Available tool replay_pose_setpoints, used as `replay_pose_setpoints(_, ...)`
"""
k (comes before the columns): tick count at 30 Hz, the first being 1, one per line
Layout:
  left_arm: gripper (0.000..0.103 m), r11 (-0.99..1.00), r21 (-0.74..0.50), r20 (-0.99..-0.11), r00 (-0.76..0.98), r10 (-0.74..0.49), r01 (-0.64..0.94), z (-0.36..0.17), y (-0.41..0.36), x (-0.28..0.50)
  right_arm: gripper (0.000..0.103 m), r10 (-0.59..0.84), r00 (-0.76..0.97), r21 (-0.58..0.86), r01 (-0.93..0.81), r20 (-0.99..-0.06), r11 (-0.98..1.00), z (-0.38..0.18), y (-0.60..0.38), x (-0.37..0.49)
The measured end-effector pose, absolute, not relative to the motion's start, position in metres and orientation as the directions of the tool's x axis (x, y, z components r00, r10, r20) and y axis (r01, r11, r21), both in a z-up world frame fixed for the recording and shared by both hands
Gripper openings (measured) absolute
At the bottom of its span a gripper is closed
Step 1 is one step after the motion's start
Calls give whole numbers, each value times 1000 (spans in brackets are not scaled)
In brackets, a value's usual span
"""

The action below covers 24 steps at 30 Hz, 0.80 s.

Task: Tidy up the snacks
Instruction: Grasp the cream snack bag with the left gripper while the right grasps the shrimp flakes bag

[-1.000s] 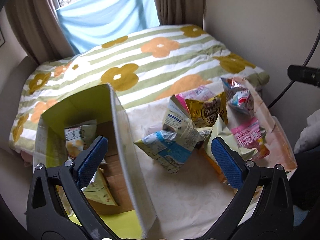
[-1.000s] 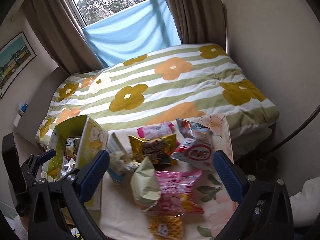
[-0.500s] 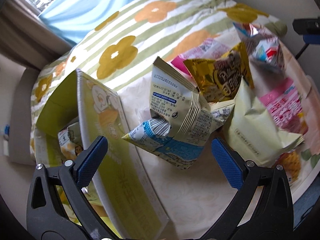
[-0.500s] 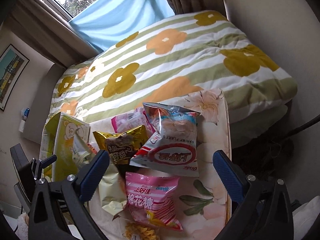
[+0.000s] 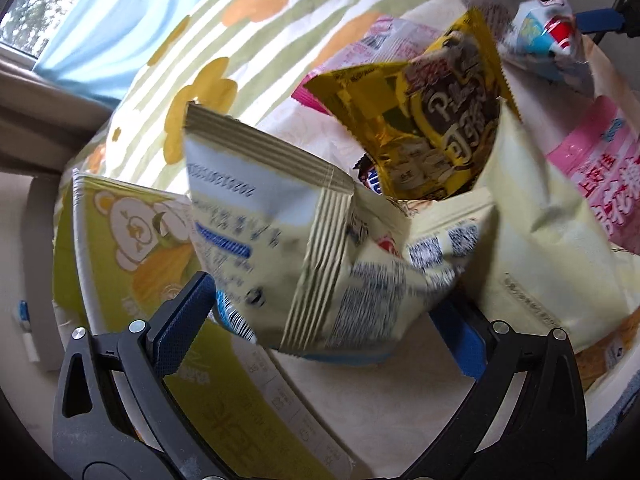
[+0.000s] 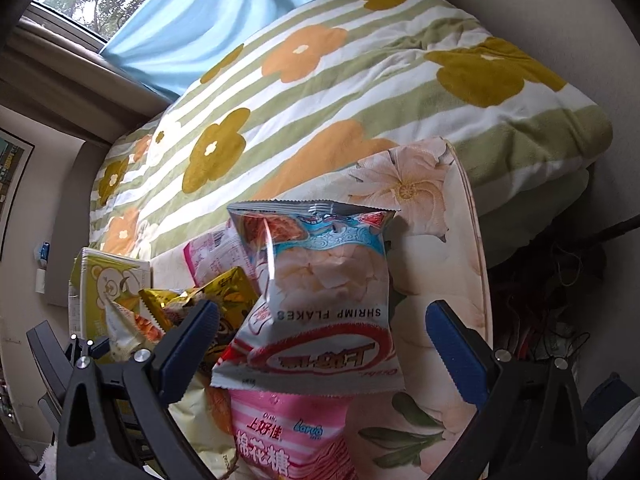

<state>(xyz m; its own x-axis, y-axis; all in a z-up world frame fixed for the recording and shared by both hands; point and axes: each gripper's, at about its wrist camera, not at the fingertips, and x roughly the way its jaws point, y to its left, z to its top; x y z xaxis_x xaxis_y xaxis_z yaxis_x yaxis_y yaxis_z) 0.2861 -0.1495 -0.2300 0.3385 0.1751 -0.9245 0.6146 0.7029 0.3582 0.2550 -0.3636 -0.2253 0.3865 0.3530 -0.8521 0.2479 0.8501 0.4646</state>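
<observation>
**Snack bags piled on a floral tray at the foot of a bed**

Bedding is filling the background: a quilt striped green and white with orange and mustard flowers is lying under a window with a pale blue curtain. At the near end of the bed, a floral tray with a cream surface is carrying a heap of snack bags. Just beside its left edge, a yellow-green box printed with a cartoon bear is standing open.

In the right wrist view, a shrimp flakes bag is lying between the wide-apart fingers of the right gripper, which is gripping nothing; whether the pads are touching the bag cannot be told. A pink marshmallow bag is sitting partly under its near edge, and a gold bag is lying to its left.

In the left wrist view, a cream bag with blue print is sitting between the spread fingers of the left gripper, which are not clamped on it. The same gold bag is leaning behind it, and a pale yellow bag is lying to the right.
</observation>
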Motion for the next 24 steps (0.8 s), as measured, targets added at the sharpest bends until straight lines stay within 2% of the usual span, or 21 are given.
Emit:
replay_pose_setpoints(5,102,711,342,-933,310,181,614,-237,-146,293,103,369,369,476,259,-853,841,-238,-361,265)
replay_pose_setpoints(7,98,703,341,-934,311,177,624,-239,-148,293,103,368,365,474,262,-855,841,-241,-362,268)
replay_pose_setpoints(10,85,698,331,-939,295,177,634,-242,-148,294,103,371,363,478,270,-855,836,-244,-363,270)
replay_pose_setpoints(11,78,698,333,-938,296,179,634,-243,-148,294,103,373,362,480,273,-854,834,-245,-364,271)
replay_pose_setpoints(12,63,697,339,-936,300,184,632,-243,-149,293,103,374,361,480,275,-855,833,-246,-364,272)
replay_pose_setpoints(13,58,694,337,-937,295,184,636,-244,-149,292,103,374,359,480,276,-855,833,-247,-364,272)
replay_pose_setpoints(15,54,697,326,-941,287,177,639,-244,-149,291,103,378,359,485,279,-853,829,-249,-365,273)
replay_pose_setpoints(24,50,713,318,-943,289,167,625,-231,-148,279,103,414,364,524,291,-834,801,-258,-366,271)
